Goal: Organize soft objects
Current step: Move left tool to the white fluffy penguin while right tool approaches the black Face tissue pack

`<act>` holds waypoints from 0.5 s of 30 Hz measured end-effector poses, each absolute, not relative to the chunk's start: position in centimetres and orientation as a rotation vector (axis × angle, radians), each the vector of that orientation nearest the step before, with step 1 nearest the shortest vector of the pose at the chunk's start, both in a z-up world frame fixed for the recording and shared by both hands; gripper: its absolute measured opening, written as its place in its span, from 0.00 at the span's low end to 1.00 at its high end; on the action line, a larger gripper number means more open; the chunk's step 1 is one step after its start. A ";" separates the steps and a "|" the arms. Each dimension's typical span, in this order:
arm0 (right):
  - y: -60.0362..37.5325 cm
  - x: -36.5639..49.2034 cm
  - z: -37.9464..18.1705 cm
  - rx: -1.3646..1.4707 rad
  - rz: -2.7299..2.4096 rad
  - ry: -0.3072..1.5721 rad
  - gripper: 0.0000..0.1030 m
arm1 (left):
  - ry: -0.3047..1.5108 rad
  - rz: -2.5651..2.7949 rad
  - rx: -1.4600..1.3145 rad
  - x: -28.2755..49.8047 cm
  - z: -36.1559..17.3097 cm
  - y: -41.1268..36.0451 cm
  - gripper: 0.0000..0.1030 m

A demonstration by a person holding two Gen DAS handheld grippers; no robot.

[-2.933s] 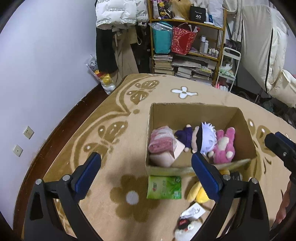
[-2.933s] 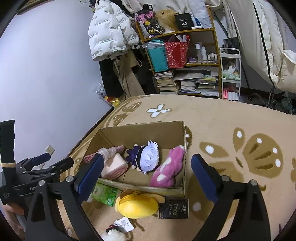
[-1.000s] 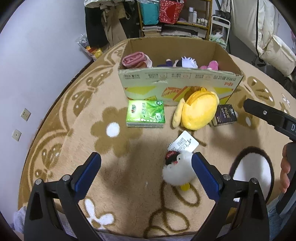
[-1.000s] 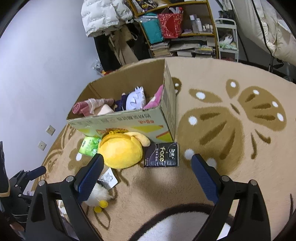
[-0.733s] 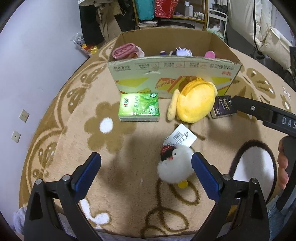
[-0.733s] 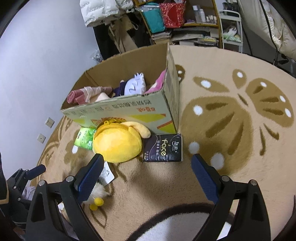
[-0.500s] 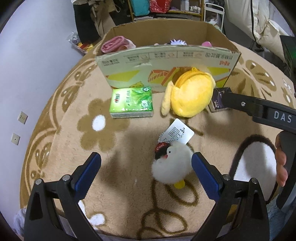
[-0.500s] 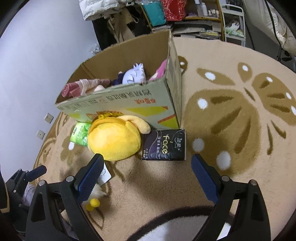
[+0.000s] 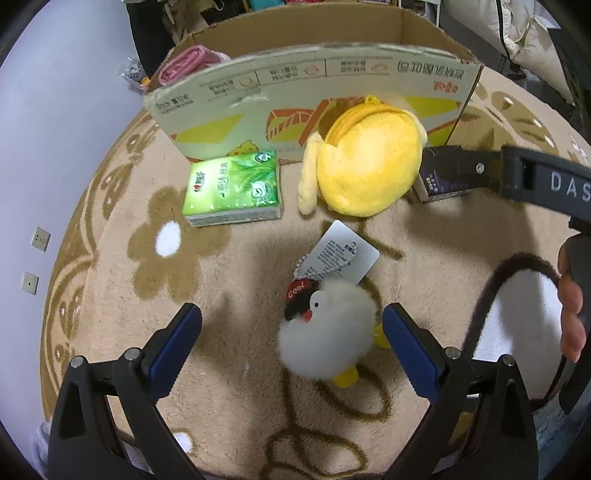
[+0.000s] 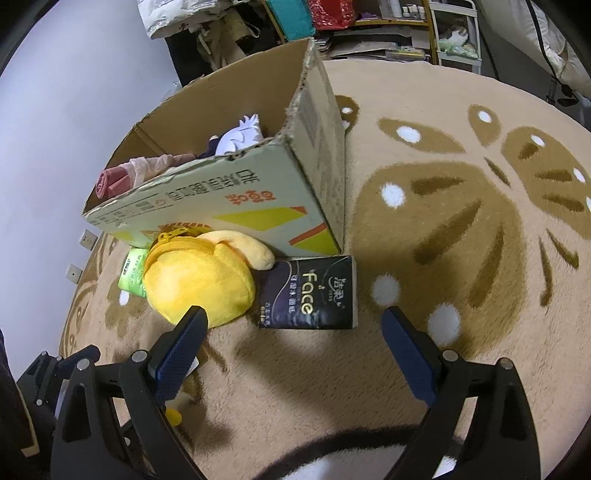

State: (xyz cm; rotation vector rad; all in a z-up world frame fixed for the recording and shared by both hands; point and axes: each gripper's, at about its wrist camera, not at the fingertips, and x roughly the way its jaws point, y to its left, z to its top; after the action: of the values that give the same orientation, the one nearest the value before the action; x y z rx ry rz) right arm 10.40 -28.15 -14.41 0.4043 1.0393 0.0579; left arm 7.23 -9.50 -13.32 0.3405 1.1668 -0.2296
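A white fluffy bird toy (image 9: pixel 327 332) with a red "cool" cap and a paper tag (image 9: pixel 341 254) lies on the rug, partly between the fingers of my open left gripper (image 9: pixel 291 338). A round yellow plush (image 9: pixel 364 173) (image 10: pixel 197 284) leans on the cardboard box (image 9: pixel 314 88) (image 10: pixel 236 199), beside a green tissue pack (image 9: pixel 232 188). A dark "face" tissue pack (image 10: pixel 310 293) lies just ahead of my open right gripper (image 10: pixel 293 338), which holds nothing. Inside the box I see a pink roll (image 10: pixel 114 181) and a white-haired doll (image 10: pixel 240 136).
The patterned beige rug (image 10: pixel 461 229) stretches right of the box. A wall with sockets (image 9: pixel 38 240) runs along the left. Cluttered shelves (image 10: pixel 369 26) and hanging clothes stand behind the box. A person's hand (image 9: pixel 570 306) holds the right gripper's handle.
Both grippers have come down from above the box to the rug in front of it. The left one has closed in on the white bird, the right one on the dark tissue pack.
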 end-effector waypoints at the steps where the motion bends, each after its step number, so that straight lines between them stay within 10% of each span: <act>1: -28.2 10.4 -14.5 0.406 0.054 1.039 0.97 | 1.174 -0.230 0.341 7.2 -13.6 -9.6 0.95; 15: -29.2 11.3 -15.7 0.419 0.034 1.068 0.97 | 1.235 -0.196 0.394 7.9 -16.4 -10.0 0.95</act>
State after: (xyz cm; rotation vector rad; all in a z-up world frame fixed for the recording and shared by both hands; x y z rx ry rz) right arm 11.28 -29.18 -15.72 0.4189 1.0677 0.0336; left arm 7.92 -9.98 -16.41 0.3943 1.2350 -0.1958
